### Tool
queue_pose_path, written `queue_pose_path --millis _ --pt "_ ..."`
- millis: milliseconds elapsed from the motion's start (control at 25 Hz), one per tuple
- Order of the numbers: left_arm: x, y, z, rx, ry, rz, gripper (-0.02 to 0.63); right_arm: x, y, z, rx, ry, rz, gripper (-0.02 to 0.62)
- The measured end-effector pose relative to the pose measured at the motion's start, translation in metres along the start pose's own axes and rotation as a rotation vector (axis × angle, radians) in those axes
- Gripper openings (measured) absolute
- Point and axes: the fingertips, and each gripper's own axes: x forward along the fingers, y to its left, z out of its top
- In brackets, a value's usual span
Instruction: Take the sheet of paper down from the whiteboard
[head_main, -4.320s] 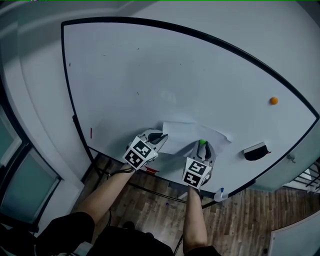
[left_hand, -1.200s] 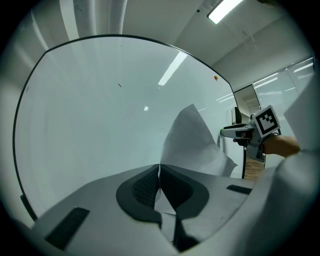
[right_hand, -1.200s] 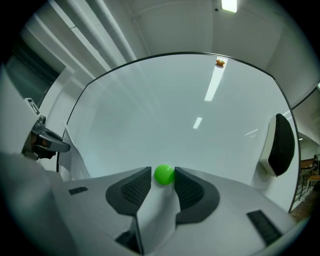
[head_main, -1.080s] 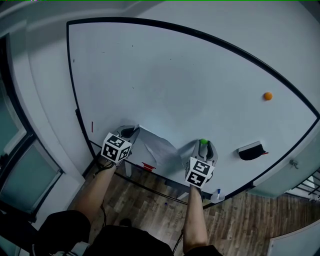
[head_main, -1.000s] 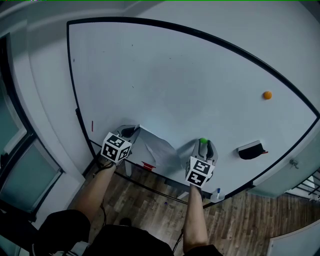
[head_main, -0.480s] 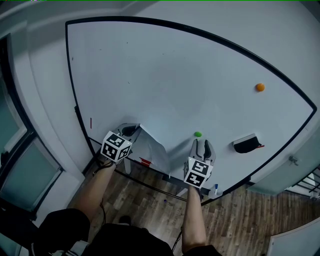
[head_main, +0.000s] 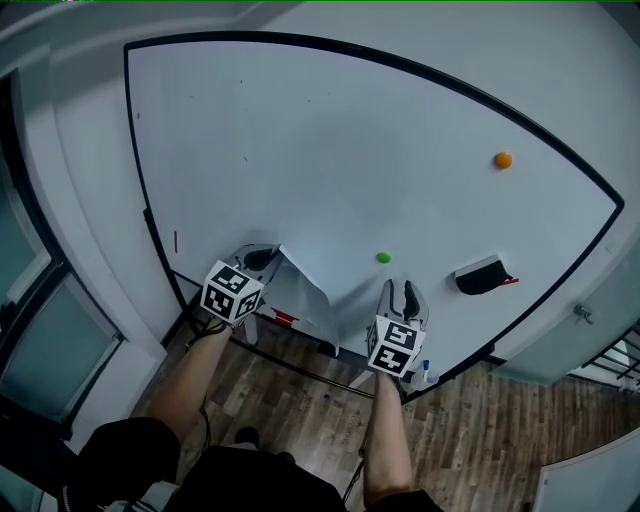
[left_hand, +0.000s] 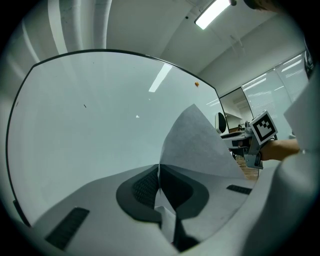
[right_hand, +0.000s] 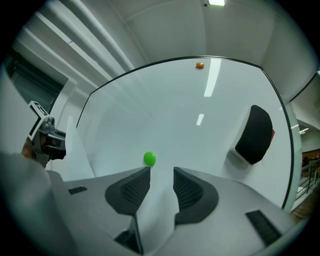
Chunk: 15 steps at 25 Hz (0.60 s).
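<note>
The white sheet of paper (head_main: 305, 300) hangs off the whiteboard (head_main: 330, 150) by one corner, with my left gripper (head_main: 262, 258) shut on that corner. In the left gripper view the sheet (left_hand: 195, 145) fans out from between the closed jaws of my left gripper (left_hand: 159, 170). My right gripper (head_main: 403, 288) stands open just below a green magnet (head_main: 383, 257) stuck to the board. In the right gripper view my right gripper (right_hand: 161, 172) has nothing between its fingers, and the green magnet (right_hand: 149, 158) sits just beyond the left fingertip, apart from it. The sheet (right_hand: 75, 150) shows at the left.
An orange magnet (head_main: 503, 160) sticks high on the board's right side. A black eraser (head_main: 480, 275) clings to the board right of my right gripper. A red item (head_main: 288, 318) and a blue-capped marker (head_main: 428, 375) rest along the board's bottom ledge. Wooden floor lies below.
My right gripper has come off the green magnet and drawn back; the magnet stays on the board. The sheet has come free on that side and now hangs only from my left gripper.
</note>
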Motion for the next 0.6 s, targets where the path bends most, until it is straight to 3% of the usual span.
queue_pose_path --millis 600 --pt "-0.003 -0.012 0.019 0.008 -0.046 0.013 0.020 -0.009 -0.006 -0.005 0.017 0.005 0.022 0.079"
